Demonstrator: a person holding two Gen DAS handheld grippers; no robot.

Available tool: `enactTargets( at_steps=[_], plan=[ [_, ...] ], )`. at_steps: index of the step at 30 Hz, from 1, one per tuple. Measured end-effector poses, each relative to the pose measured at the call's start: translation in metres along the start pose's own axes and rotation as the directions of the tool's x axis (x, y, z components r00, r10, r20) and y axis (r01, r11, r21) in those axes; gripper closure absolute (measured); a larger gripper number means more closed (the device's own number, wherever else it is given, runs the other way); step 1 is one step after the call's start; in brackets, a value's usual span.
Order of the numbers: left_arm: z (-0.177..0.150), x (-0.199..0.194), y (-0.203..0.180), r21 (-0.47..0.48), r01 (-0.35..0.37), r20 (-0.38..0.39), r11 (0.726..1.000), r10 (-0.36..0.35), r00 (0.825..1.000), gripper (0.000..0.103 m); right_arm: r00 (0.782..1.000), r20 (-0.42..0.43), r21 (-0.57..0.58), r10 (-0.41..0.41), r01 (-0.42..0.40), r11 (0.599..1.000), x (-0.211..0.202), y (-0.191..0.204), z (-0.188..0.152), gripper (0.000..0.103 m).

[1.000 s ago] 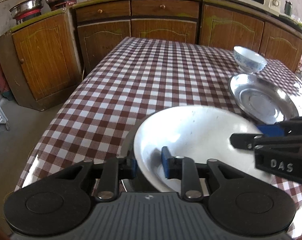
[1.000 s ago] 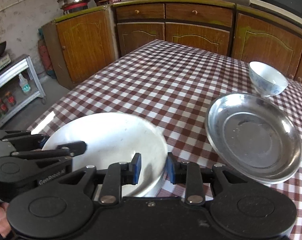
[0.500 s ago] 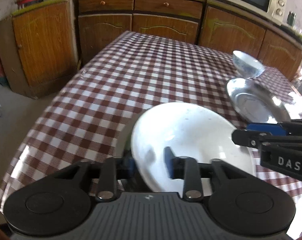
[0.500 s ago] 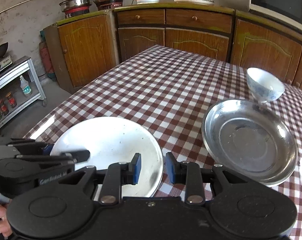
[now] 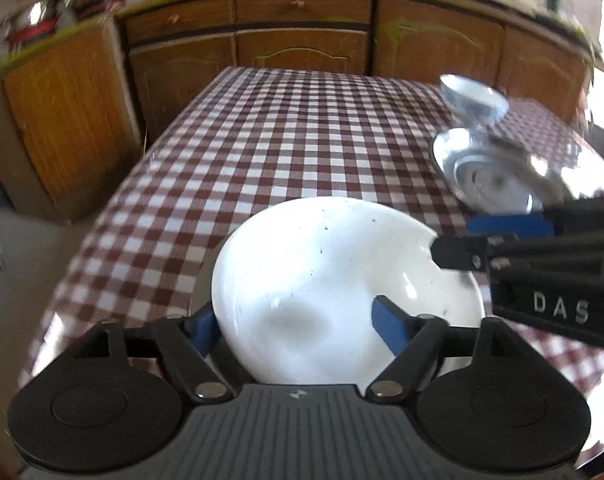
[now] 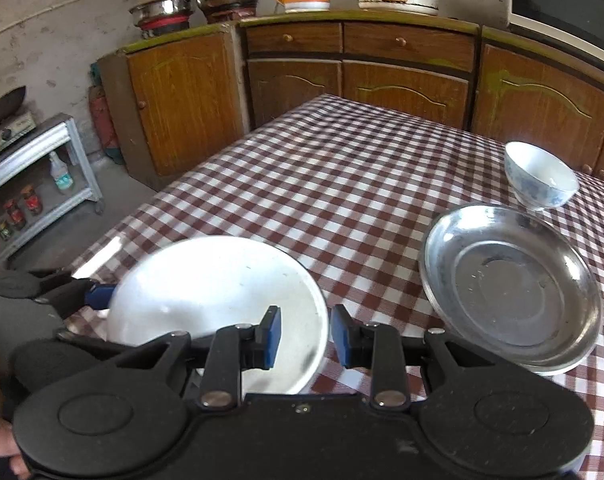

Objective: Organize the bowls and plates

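My left gripper (image 5: 298, 326) is opening: its blue pads (image 5: 385, 322) stand wide, one either side of the near rim of the white plate (image 5: 321, 280), and neither presses on it. The plate lies flat at the near edge of the checked tablecloth (image 5: 286, 148). My right gripper (image 6: 305, 334) has its jaws narrow, parted by a small gap; the plate's right rim (image 6: 222, 292) sits in that gap, but I cannot tell whether the pads touch it. From the right wrist view, the left gripper's blue tip (image 6: 98, 294) shows at the plate's far left edge. To the right of the plate, apart from it, lies a steel plate (image 6: 509, 288), and just beyond that stands a small white bowl with blue pattern (image 6: 539, 176), upright. Wooden cabinets (image 6: 405, 76) line the far side of the table
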State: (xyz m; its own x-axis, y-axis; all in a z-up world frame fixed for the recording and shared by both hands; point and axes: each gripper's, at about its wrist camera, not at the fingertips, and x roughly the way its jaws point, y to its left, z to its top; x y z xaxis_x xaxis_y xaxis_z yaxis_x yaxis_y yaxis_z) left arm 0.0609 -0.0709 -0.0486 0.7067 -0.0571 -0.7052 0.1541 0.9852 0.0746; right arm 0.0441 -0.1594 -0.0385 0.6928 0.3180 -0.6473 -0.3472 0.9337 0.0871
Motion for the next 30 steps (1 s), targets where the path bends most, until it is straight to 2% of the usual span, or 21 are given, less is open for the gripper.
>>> enactTargets(
  at_steps=[2, 3, 4, 7, 9, 14, 19, 24, 30],
  plan=[
    [0.0, -0.001, -0.001, 0.026, -0.029, 0.017, 0.999, 0.028, 0.999, 0.019, 1.0, -0.008, -0.015, 0.007, -0.007, 1.0, 0.001, 0.005, 0.0, 0.067],
    [0.001, -0.003, -0.001, 0.031, -0.048, 0.031, 0.998, 0.047, 0.998, 0.012, 1.0, -0.015, -0.017, 0.019, -0.019, 1.0, 0.003, 0.006, 0.0, 0.067],
    [0.0, -0.005, -0.001, 0.048, -0.073, 0.044, 0.996, 0.071, 0.996, 0.009, 0.999, -0.019, -0.008, 0.027, -0.027, 1.0, 0.005, 0.006, -0.001, 0.067],
    [-0.001, -0.006, 0.004, 0.075, -0.097, 0.053, 0.993, 0.093, 0.994, 0.009, 0.999, -0.044, -0.003, 0.021, -0.021, 1.0, 0.011, 0.007, -0.001, 0.067],
    [-0.003, -0.006, 0.012, 0.04, -0.108, 0.05, 0.993, 0.106, 0.993, 0.009, 0.999, -0.044, -0.005, 0.006, -0.007, 1.0, 0.012, 0.007, -0.002, 0.067],
    [0.002, -0.011, 0.031, -0.103, -0.076, 0.036, 0.992, 0.08, 0.996, 0.009, 0.999, -0.033, 0.012, 0.008, -0.007, 1.0, 0.007, 0.005, -0.001, 0.066],
    [0.017, -0.022, 0.029, -0.153, -0.093, 0.05, 0.984, 0.102, 0.994, 0.009, 1.0, 0.01, 0.007, 0.008, -0.008, 1.0, -0.007, 0.007, 0.01, 0.054],
    [0.033, -0.036, 0.026, -0.192, -0.098, 0.066, 0.976, 0.113, 0.991, 0.009, 0.998, 0.055, 0.018, -0.008, 0.007, 1.0, -0.026, 0.003, 0.026, 0.035],
    [0.052, -0.047, 0.019, -0.213, -0.086, 0.079, 0.973, 0.105, 0.991, 0.009, 0.995, 0.094, 0.045, -0.028, 0.024, 0.999, -0.049, -0.008, 0.043, 0.024]
  ],
)
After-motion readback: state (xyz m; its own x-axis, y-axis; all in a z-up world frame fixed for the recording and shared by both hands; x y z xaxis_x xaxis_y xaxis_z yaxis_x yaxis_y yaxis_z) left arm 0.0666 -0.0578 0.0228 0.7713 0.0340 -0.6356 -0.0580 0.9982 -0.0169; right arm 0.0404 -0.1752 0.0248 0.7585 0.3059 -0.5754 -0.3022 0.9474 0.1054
